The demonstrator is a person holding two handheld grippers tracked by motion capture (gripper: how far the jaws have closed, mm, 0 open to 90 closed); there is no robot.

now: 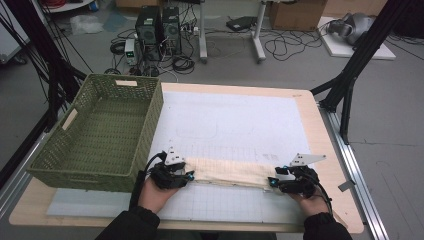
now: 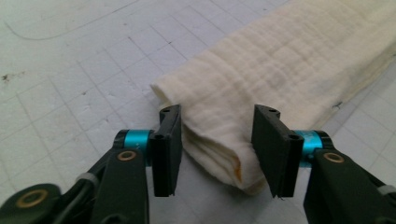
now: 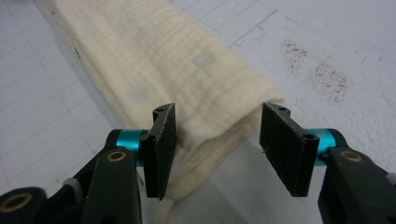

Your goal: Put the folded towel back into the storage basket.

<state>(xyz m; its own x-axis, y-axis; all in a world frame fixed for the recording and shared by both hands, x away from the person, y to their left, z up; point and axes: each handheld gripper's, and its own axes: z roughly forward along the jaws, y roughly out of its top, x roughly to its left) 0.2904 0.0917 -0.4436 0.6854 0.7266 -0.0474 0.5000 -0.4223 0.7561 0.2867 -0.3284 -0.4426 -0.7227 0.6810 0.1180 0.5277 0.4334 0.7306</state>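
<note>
Nearest the person, 2 hands come in from the near edge of the table (image 1: pixel 330 125), each holding a gripper at one end of a long cream cloth (image 1: pixel 230 171). The cloth lies flat on the white gridded mat (image 1: pixel 235 125), folded lengthwise into a narrow band that runs left to right across the near part of the mat. That folding looks done. What seems left is a further fold, or lifting the band into the green woven basket (image 1: pixel 102 132), which stands well to the far left with nothing in it.

The left gripper (image 1: pixel 186 176) sits at the band's left end. In the left gripper view its jaws are spread, and the folded end of the cloth (image 2: pixel 280 65) lies between the fingers (image 2: pixel 167 149). The left pad is touching or just beside the cloth's edge, and the right pad stands slightly apart; nothing is pinched.

The right gripper (image 1: pixel 272 183) sits at the right end. In the right gripper view its jaws are also spread. The cloth's end (image 3: pixel 187 79) lies against the left finger (image 3: pixel 159 149), with a clear gap to the right one, so this end is not pinched either.

Judging by this, both ends are lined up for a grasp that has not yet closed.
</note>
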